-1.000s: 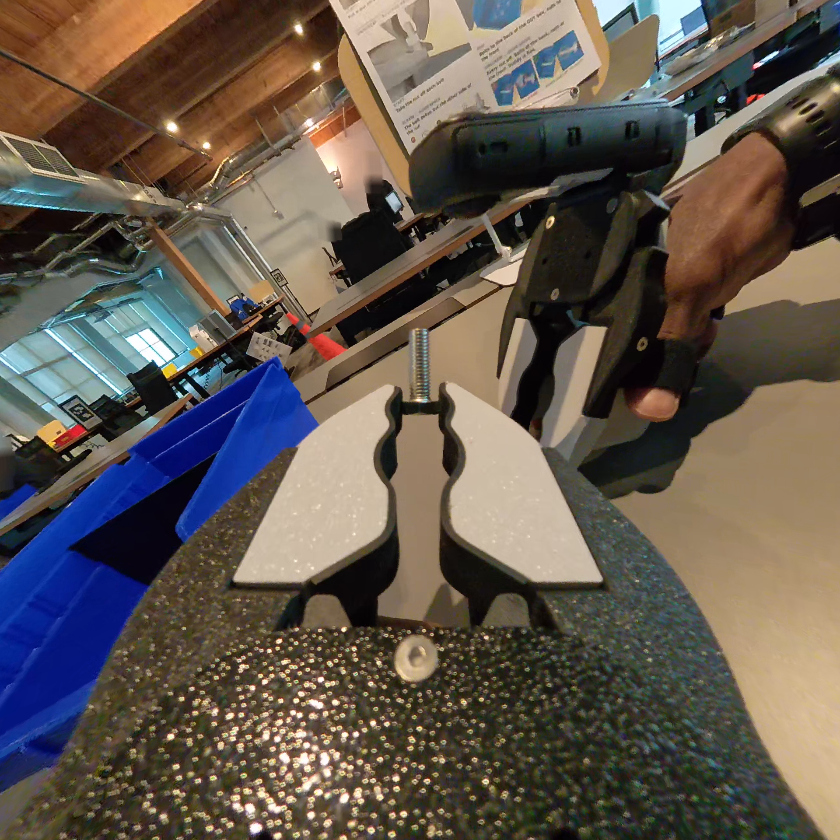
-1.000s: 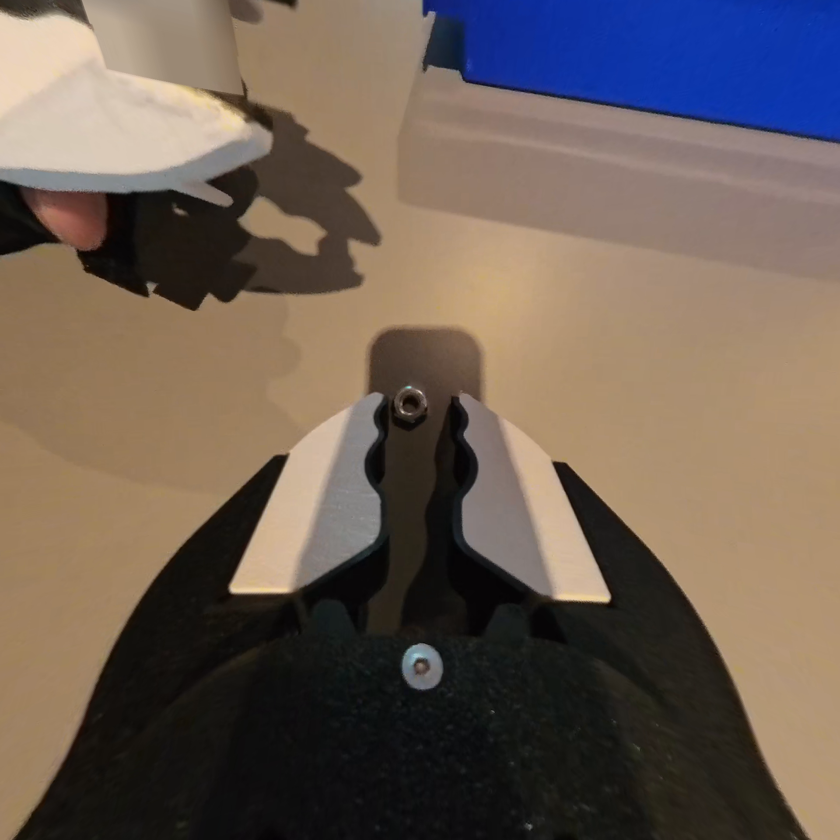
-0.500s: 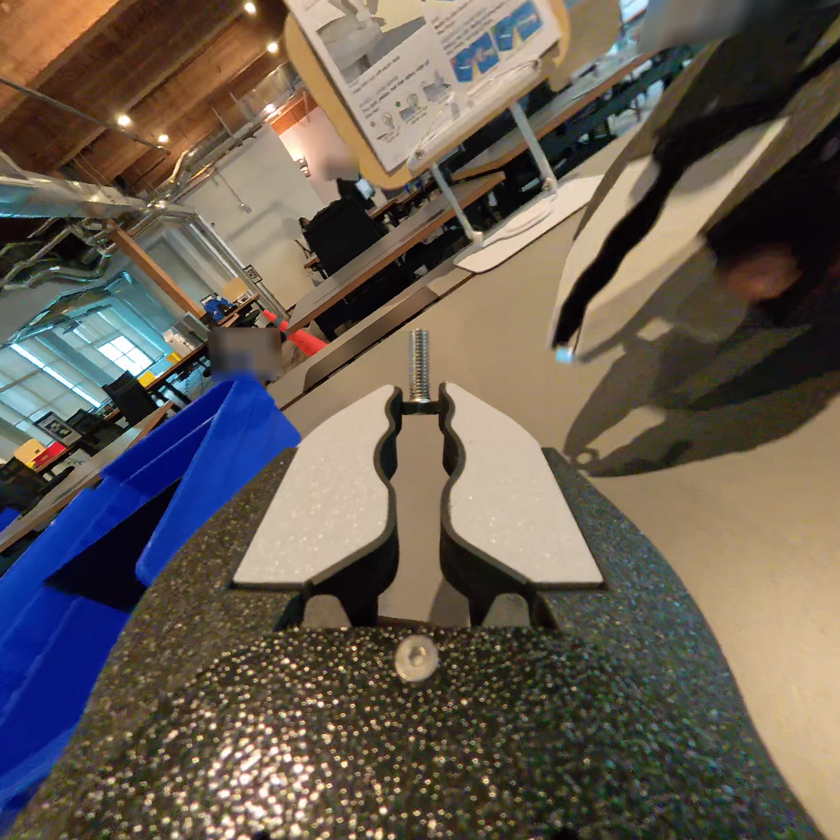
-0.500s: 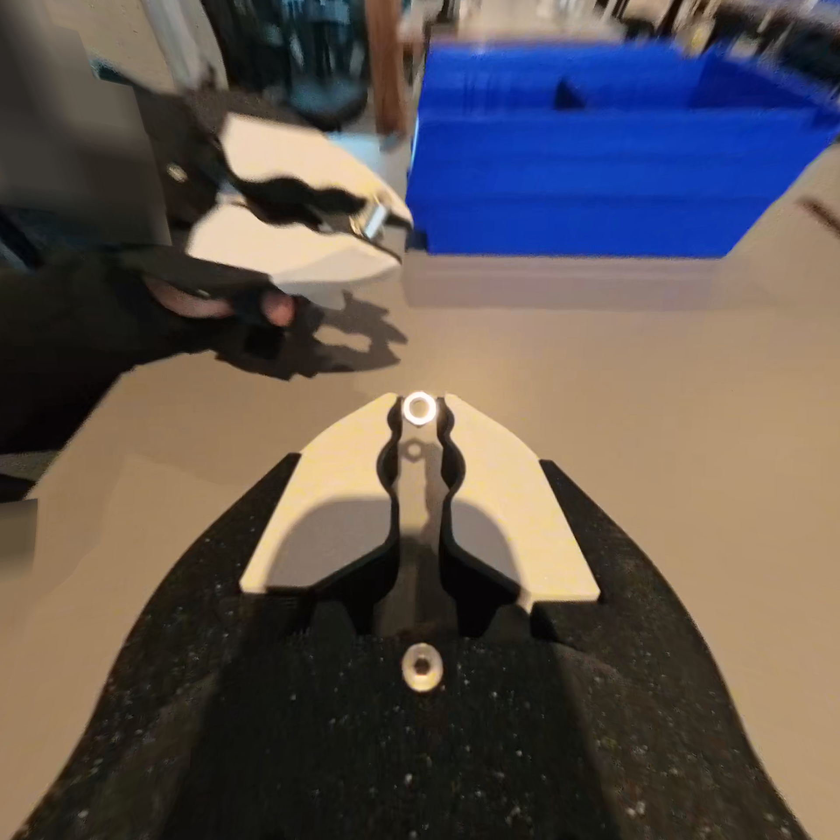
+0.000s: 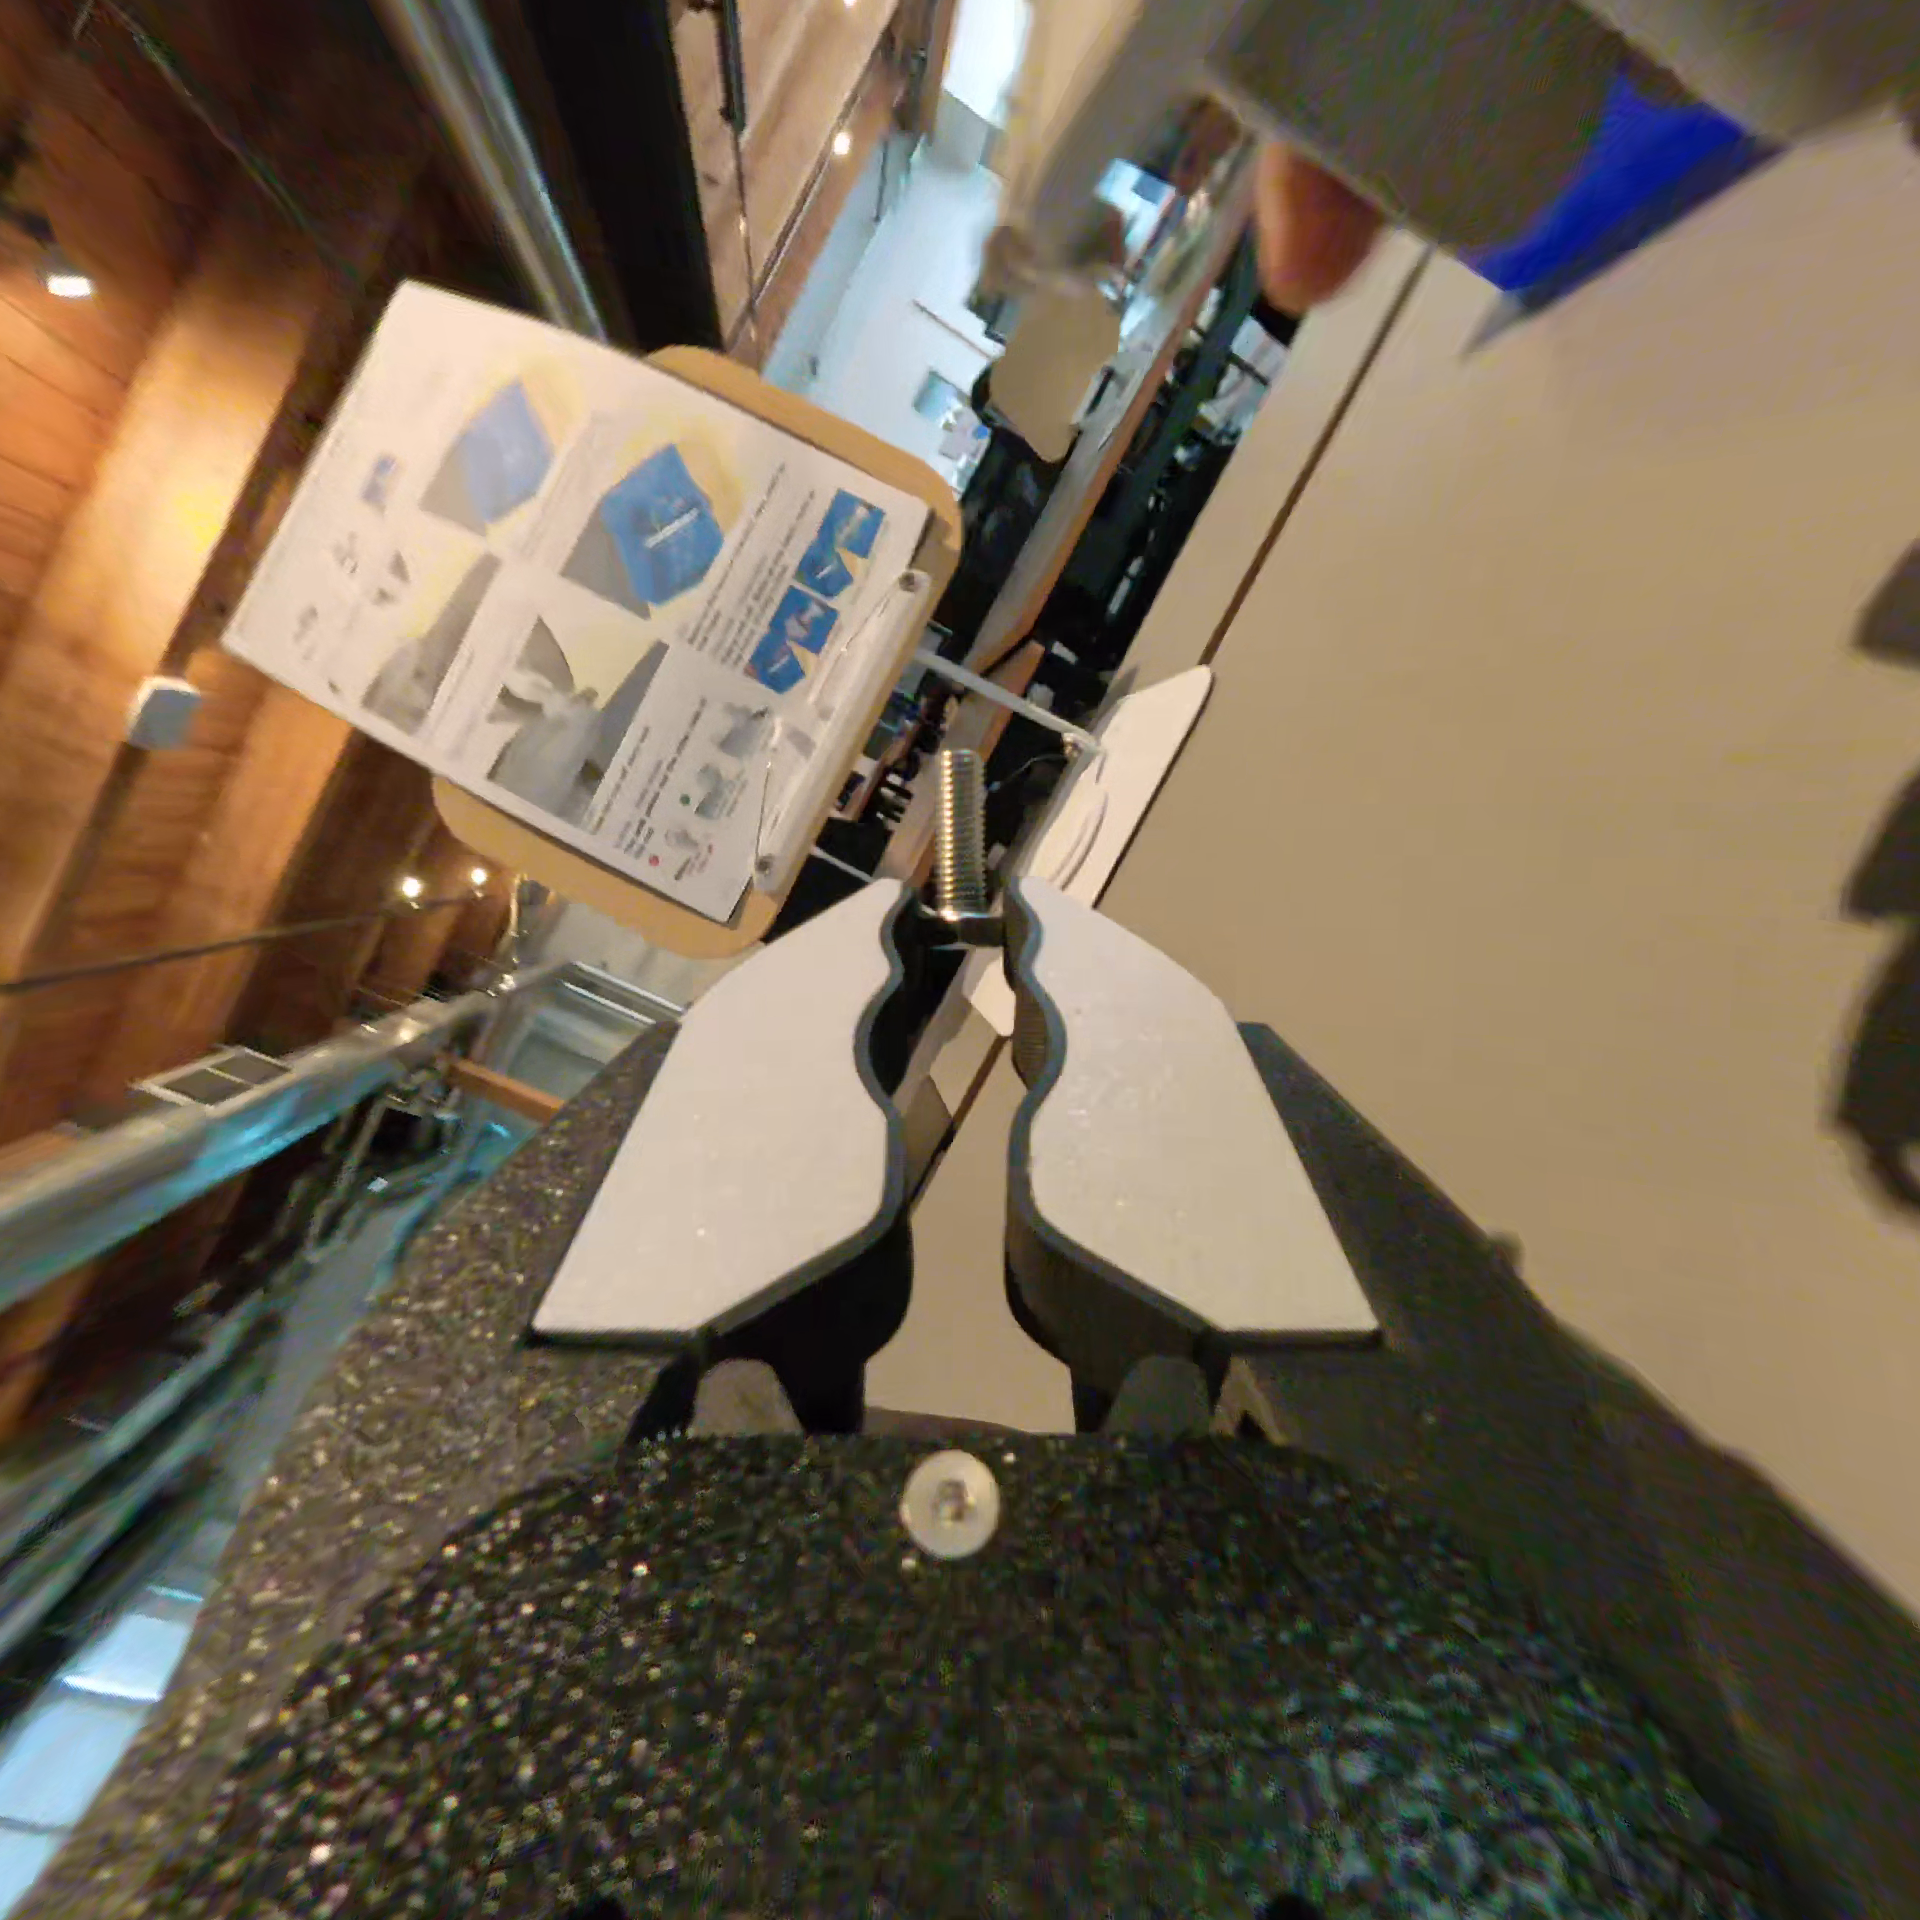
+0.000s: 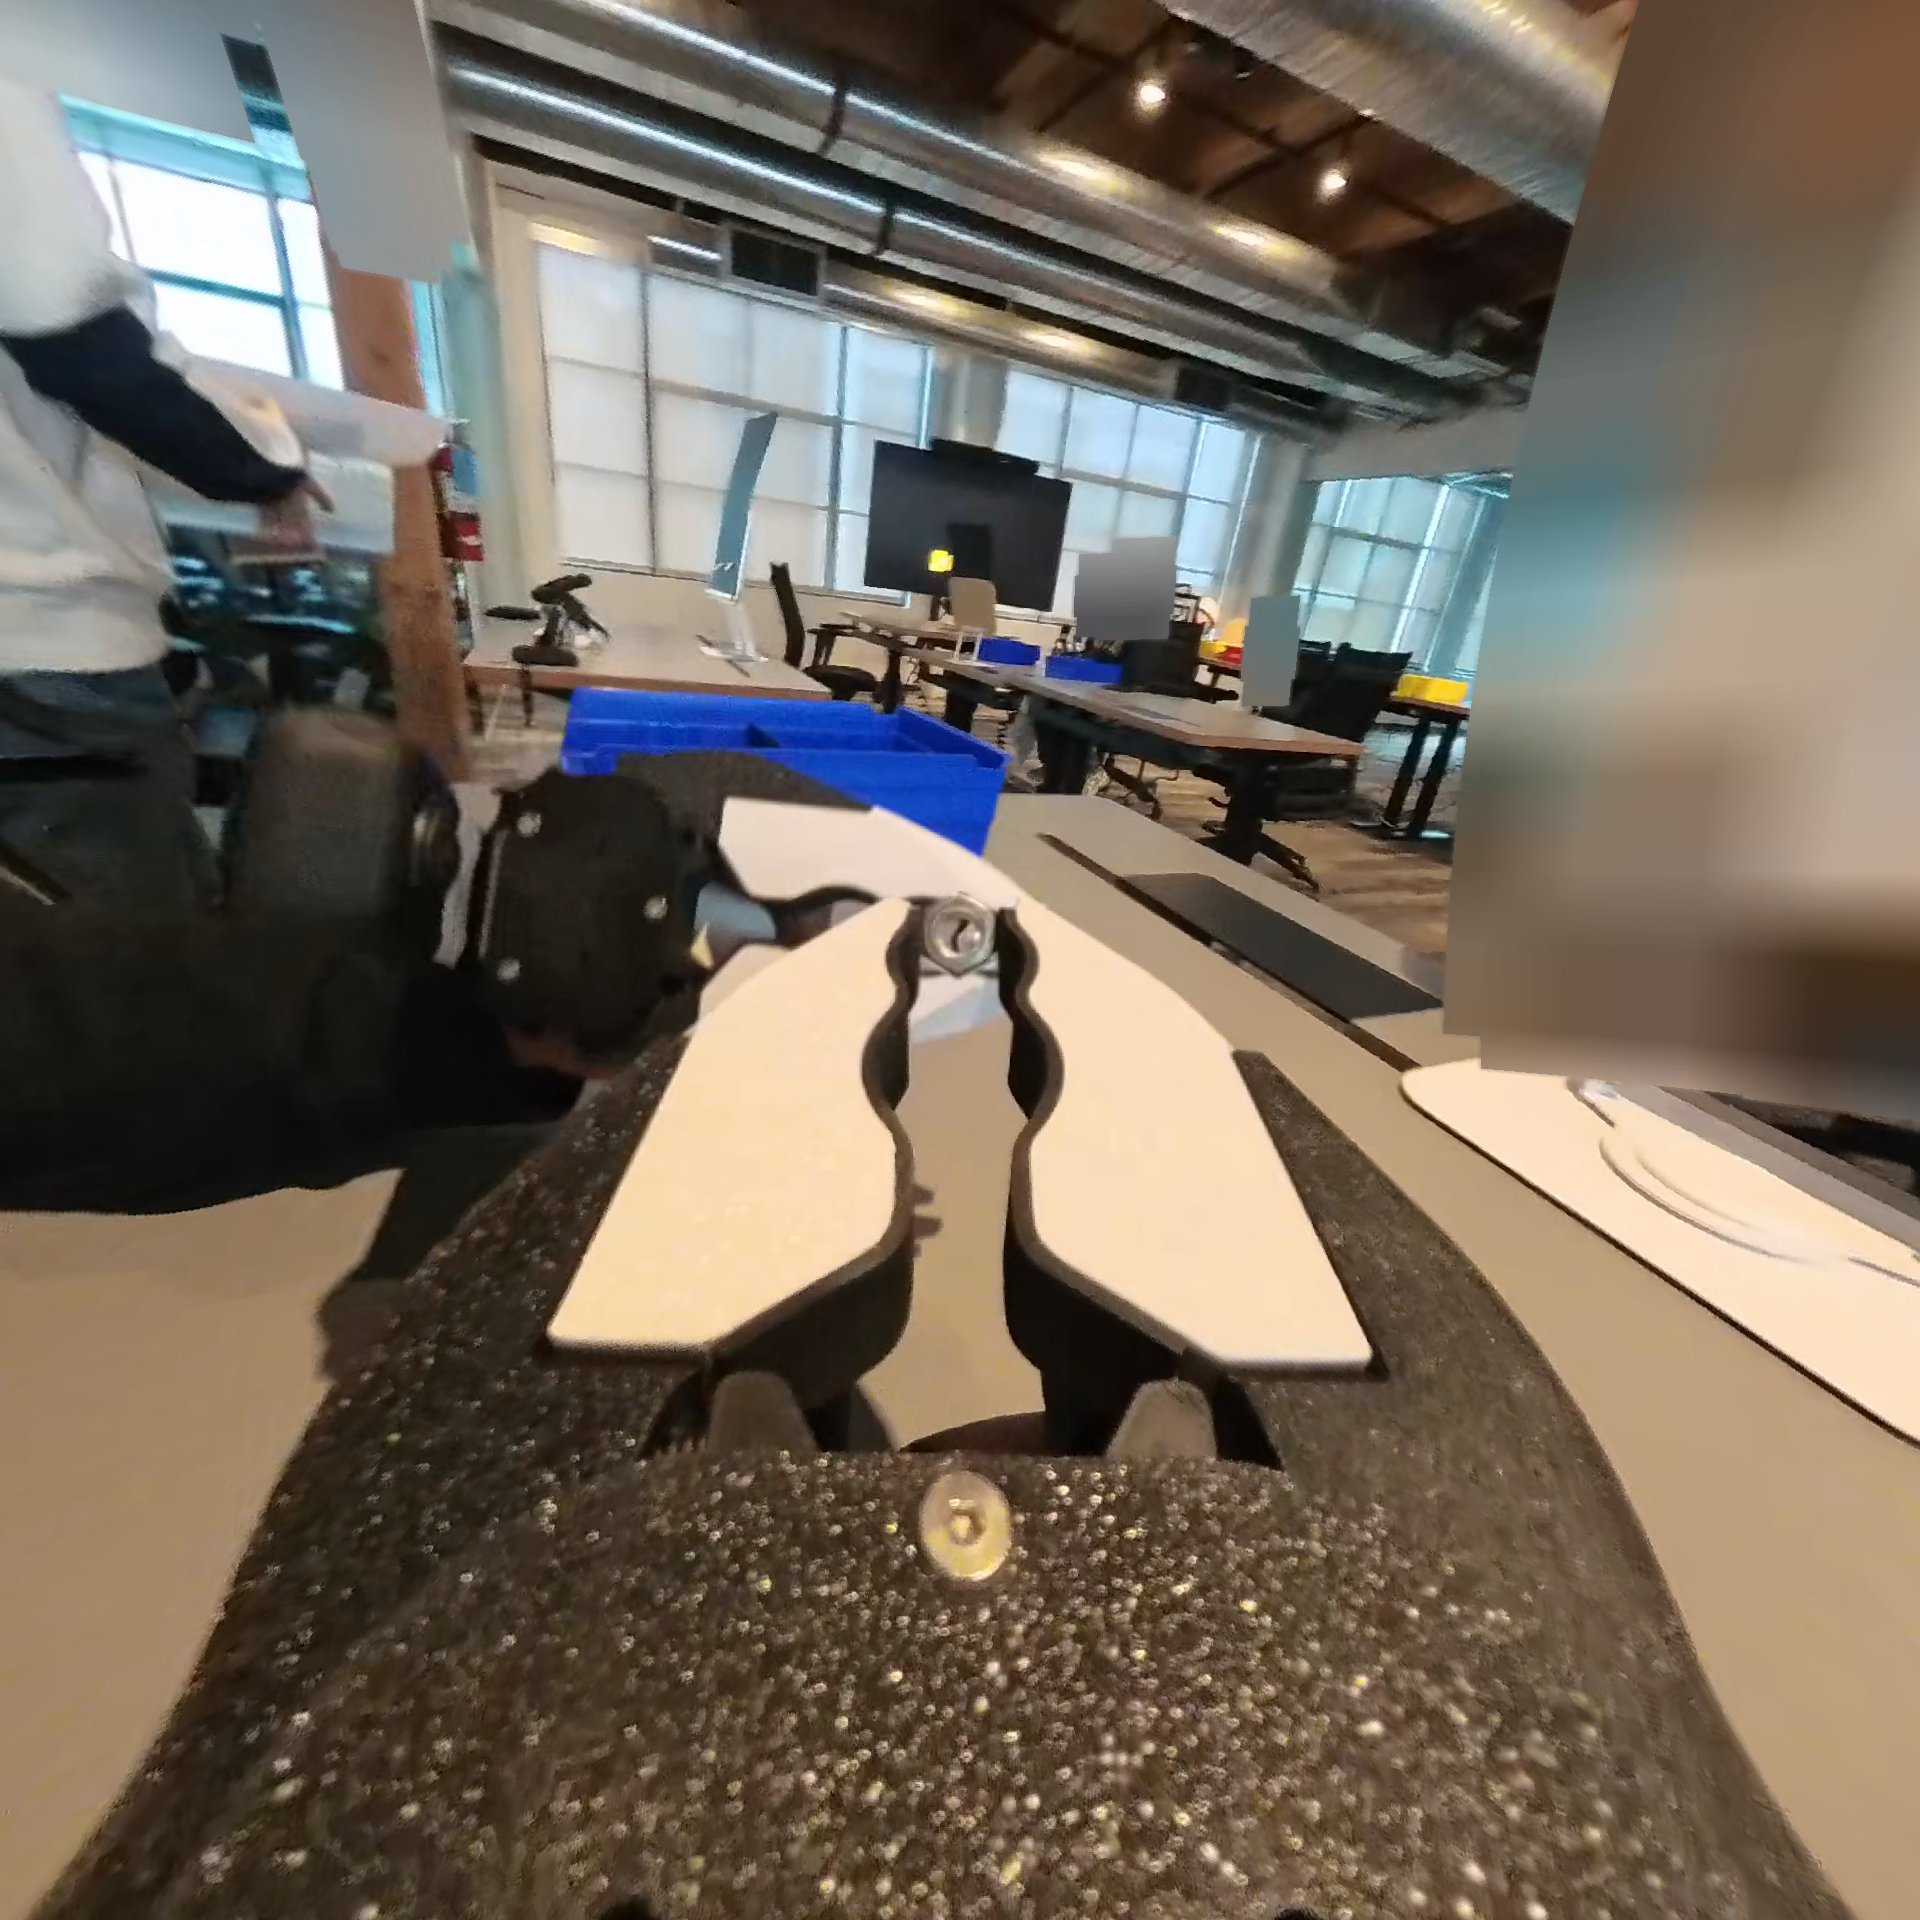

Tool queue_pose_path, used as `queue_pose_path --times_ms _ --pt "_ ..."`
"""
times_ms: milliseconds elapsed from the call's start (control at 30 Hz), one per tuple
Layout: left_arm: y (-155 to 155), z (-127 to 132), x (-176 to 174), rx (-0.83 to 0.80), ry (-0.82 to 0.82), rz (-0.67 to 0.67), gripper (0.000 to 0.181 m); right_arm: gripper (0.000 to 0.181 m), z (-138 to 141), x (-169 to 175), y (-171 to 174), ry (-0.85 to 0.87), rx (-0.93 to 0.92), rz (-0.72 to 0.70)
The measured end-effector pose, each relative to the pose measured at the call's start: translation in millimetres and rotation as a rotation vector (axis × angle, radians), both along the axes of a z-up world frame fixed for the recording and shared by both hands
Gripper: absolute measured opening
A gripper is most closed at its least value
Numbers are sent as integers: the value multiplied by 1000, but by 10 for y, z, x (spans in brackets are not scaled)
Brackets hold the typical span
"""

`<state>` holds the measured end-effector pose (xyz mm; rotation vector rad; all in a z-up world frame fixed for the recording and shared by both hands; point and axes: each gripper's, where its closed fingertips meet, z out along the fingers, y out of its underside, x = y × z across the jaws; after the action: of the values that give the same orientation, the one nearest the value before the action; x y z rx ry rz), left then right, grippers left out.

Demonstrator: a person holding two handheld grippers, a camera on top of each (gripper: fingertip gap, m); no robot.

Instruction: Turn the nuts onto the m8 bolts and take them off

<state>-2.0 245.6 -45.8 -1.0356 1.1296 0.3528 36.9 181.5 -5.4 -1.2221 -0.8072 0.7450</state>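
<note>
My left gripper point(image 5: 958, 916) is shut on the head of a silver bolt point(image 5: 960, 831), whose threaded shaft sticks out past the fingertips. The view is rolled sideways, with the beige table point(image 5: 1507, 831) on the right. My right gripper point(image 6: 954, 935) is shut on a silver hex nut point(image 6: 956, 932) at its fingertips, the hole facing the camera. The left gripper also shows in the right wrist view point(image 6: 831, 862), lying on its side just behind the nut, its white fingers point(image 6: 831, 836) pointing right. The bolt is hidden there behind the nut.
A blue bin point(image 6: 790, 748) stands on the table behind the left gripper. A white stand base point(image 6: 1662, 1195) lies at the right, and an instruction sheet on a board point(image 5: 592, 623) stands above it. A person point(image 6: 73, 540) stands at the far left. Left tips to right tips: about 9 cm.
Both grippers have lifted off the table and swung level. The left gripper has rolled onto its side with the bolt. The right gripper has brought the nut up in front of the left fingertips.
</note>
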Motion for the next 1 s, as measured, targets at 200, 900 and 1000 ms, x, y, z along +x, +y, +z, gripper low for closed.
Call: queue_pose_path --times_ms 200,900,1000 --pt "-189 27 112 103 39 -60 14 14 -27 168 44 52 -57 3" --pt "-536 80 181 147 47 -195 15 14 -180 -133 -177 -9 -59 190" --pt "-538 85 173 153 44 -193 14 14 -179 -145 -185 0 -68 202"
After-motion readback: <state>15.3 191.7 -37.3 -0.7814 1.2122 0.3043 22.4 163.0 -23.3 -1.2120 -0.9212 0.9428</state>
